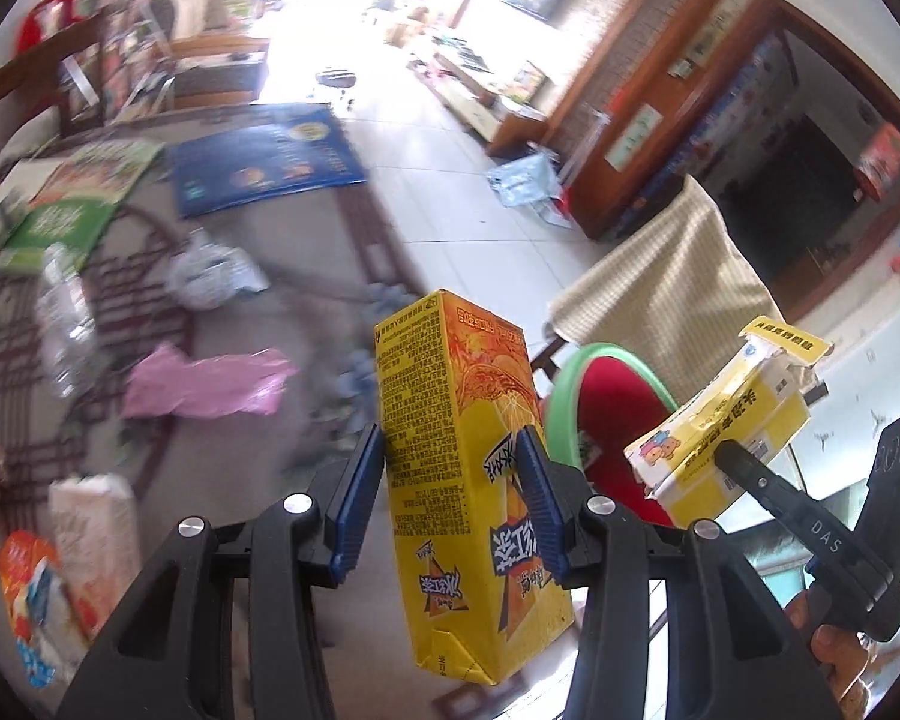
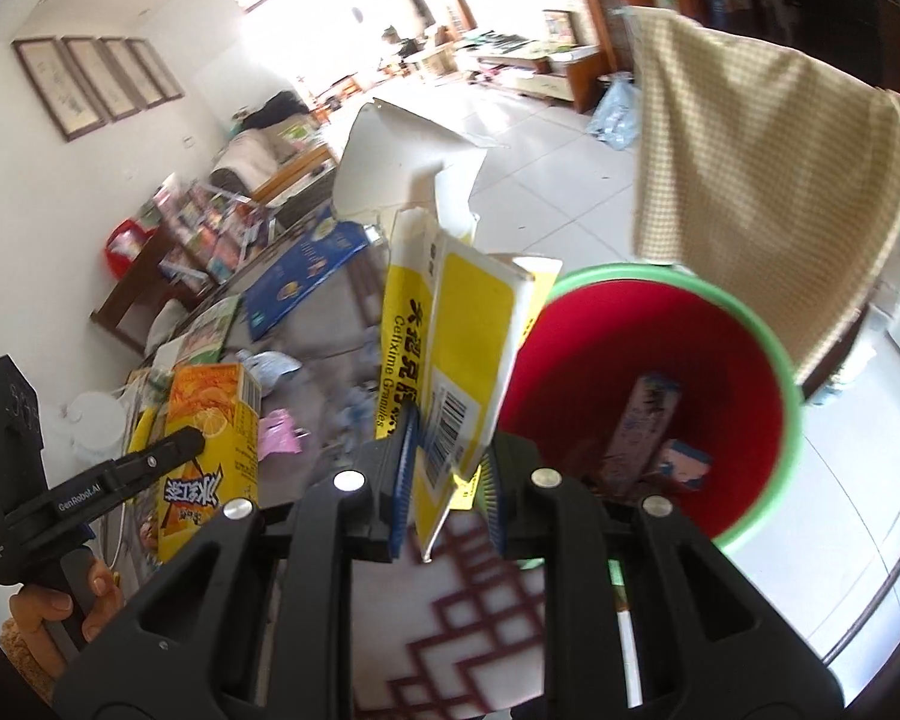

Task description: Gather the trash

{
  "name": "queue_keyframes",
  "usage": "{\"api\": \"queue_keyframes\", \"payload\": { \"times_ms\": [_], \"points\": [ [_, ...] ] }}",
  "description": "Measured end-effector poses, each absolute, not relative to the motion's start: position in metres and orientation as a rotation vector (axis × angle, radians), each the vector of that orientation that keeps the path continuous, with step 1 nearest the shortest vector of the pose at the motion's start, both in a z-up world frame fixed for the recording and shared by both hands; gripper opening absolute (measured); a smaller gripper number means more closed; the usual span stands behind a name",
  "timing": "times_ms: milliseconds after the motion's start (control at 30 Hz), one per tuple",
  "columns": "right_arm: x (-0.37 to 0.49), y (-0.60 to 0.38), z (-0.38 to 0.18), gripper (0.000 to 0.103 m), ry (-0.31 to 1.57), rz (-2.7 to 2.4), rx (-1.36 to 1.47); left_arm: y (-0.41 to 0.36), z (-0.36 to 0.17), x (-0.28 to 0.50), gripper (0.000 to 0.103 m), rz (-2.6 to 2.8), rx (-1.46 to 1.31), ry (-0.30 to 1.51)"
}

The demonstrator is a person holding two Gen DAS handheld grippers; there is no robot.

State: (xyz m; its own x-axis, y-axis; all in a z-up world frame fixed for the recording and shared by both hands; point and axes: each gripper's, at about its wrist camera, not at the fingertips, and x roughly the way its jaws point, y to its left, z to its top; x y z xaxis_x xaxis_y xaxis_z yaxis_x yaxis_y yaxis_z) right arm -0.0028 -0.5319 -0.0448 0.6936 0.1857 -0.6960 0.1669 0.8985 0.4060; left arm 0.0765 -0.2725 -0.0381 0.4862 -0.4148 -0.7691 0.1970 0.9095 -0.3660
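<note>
My left gripper (image 1: 453, 450) is shut on a yellow drink carton (image 1: 450, 420) and holds it upright above the table's right edge; the carton also shows in the right wrist view (image 2: 210, 420). My right gripper (image 2: 447, 450) is shut on a flattened yellow and white medicine box (image 2: 456, 348), also in the left wrist view (image 1: 726, 432). Both are held near a red bin with a green rim (image 2: 768, 336), which has some trash inside. The bin shows in the left wrist view (image 1: 606, 360) just right of the carton.
On the table lie a pink plastic bag (image 1: 204, 384), a clear plastic bottle (image 1: 60, 324), a crumpled white bag (image 1: 210, 270), snack wrappers (image 1: 36, 588), and a blue flat box (image 1: 264, 156). A chair draped in checked cloth (image 2: 768, 150) stands behind the bin.
</note>
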Motion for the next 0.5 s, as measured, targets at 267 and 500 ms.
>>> {"api": "queue_keyframes", "payload": {
  "times_ms": [267,500],
  "points": [
    [-0.014,-0.588,-0.052,0.021,0.804,-0.116,0.514,-0.352,-0.03,0.096,0.043,-0.531,-0.188,0.98],
    [-0.017,-0.615,-0.063,0.021,0.834,-0.187,0.529,-0.412,-0.039,0.112,0.043,-0.625,-0.168,0.994]
  ]
}}
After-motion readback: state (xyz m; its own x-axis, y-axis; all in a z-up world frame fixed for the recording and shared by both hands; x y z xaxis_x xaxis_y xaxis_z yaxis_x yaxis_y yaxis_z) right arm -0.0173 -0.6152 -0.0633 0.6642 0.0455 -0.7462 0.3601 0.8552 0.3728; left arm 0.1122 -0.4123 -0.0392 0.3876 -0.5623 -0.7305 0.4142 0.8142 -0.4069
